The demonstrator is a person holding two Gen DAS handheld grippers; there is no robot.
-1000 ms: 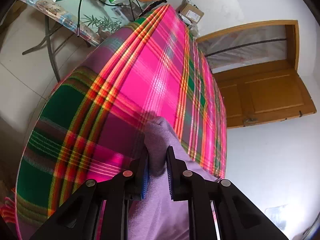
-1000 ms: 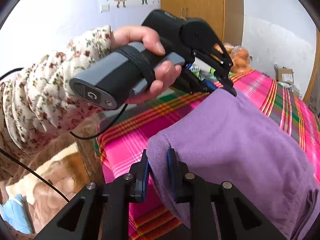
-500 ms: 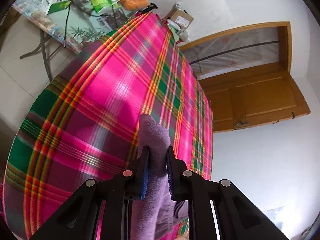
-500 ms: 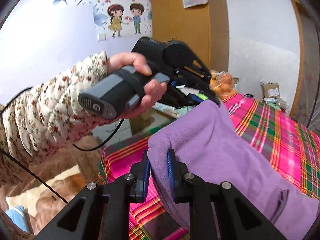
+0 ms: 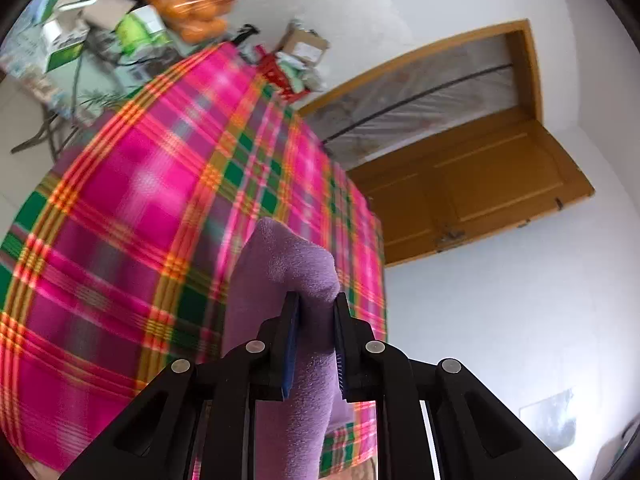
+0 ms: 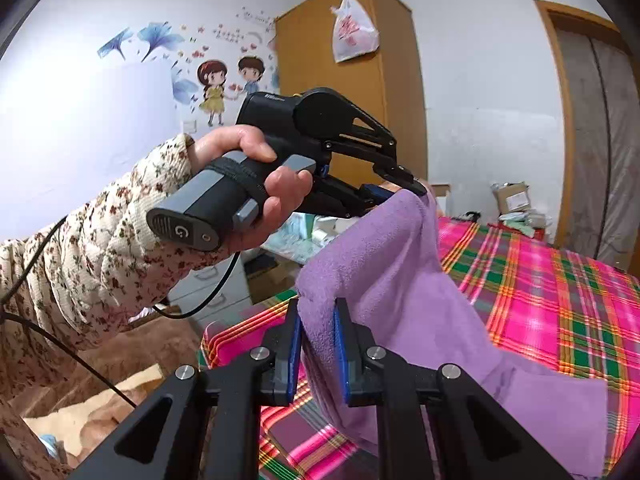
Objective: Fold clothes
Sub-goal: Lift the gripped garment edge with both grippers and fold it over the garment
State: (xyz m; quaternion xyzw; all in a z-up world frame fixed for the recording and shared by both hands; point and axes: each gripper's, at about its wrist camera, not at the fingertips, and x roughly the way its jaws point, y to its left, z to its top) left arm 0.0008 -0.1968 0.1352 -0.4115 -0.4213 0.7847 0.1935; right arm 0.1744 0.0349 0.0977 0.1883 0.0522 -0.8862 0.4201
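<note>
A purple fleece garment (image 6: 404, 276) hangs lifted above a bed with a pink and green plaid cover (image 6: 560, 300). My right gripper (image 6: 317, 312) is shut on one corner of its top edge. My left gripper (image 5: 316, 308) is shut on the other corner of the purple garment (image 5: 288, 280), which bunches up between its fingers. In the right wrist view the left gripper (image 6: 404, 186) shows at the far end of the raised edge, held by a hand (image 6: 264, 188) in a floral sleeve. The garment's lower part trails down toward the cover at the lower right.
The plaid cover (image 5: 160, 208) fills the left wrist view below. Behind the bed stand a cluttered side table with boxes (image 5: 68, 44) and a bag of oranges (image 5: 192, 4), a cardboard box (image 5: 306, 46) and a wooden door (image 5: 480, 184). A wardrobe (image 6: 348, 92) stands by the far wall.
Both grippers have risen with the purple garment, lifting its top edge well clear of the bed. More of the room and less of the cover shows in both views.
</note>
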